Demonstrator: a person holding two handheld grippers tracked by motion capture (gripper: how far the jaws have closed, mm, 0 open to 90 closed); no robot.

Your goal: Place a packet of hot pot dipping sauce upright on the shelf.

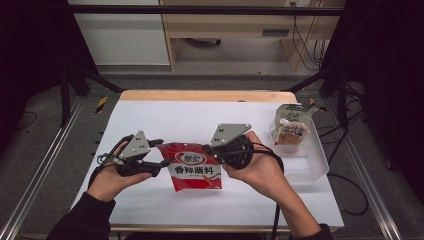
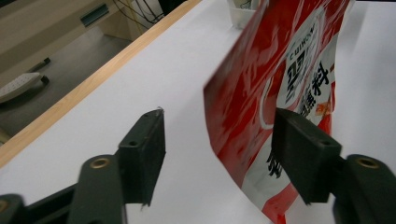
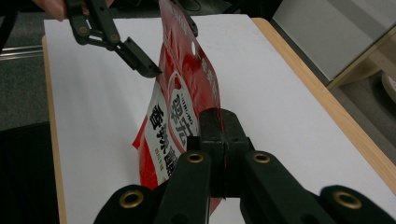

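One red sachet (image 1: 194,167), two claws – one clear tub (image 1: 312,160) at three o'clock.
Right claw (image 3: 219,140) clamps the sachet's edge; left claw (image 2: 219,154) stands apart, perhaps brushing it – the high view hides that gap.

Pouch top (image 2: 280,56): we see it cut off by the frame edge, above the left tongs (image 2: 219,158).
Print behind right tongs (image 3: 223,154): hidden from us.

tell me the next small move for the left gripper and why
Probably close the left gripper onto the near edge of the red packet. The right gripper already pinches the packet and holds it off the white table, while the left jaws stand open, one on each side of the edge, not yet pressing it.
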